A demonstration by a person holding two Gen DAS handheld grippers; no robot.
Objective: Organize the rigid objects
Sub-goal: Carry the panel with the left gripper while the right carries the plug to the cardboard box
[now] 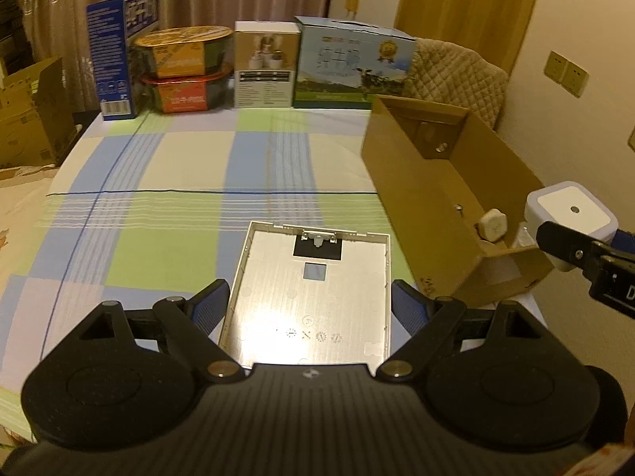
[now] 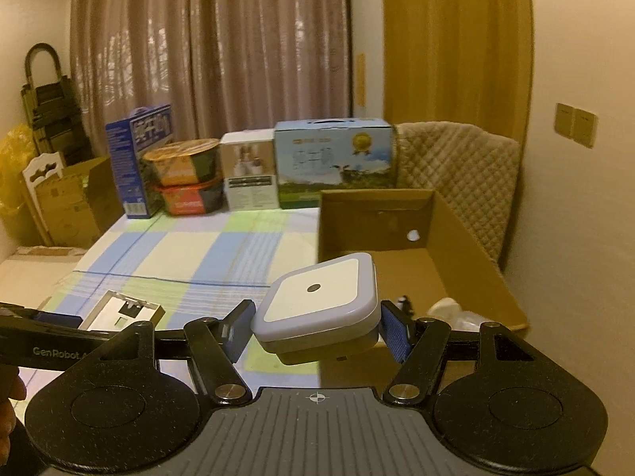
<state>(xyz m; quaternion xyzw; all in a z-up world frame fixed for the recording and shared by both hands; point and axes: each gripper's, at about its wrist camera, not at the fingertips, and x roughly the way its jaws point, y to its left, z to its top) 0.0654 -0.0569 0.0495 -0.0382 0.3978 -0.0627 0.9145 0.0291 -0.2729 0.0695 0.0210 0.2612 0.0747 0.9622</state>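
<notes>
While the right gripper (image 2: 315, 331) clamps the square night light (image 2: 317, 305) beside the cardboard box (image 2: 468, 254), the left gripper (image 1: 309, 301) grasps the silver tray (image 1: 313, 281); both need lowering inside.

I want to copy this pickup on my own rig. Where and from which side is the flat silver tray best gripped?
Grip the silver tray across its two long raised side rims, coming from its short near end, as the left gripper does now. It is shallow, rigid and rectangular, so parallel rims give the pads flat faces, and the width fits between the wide jaws.
</notes>
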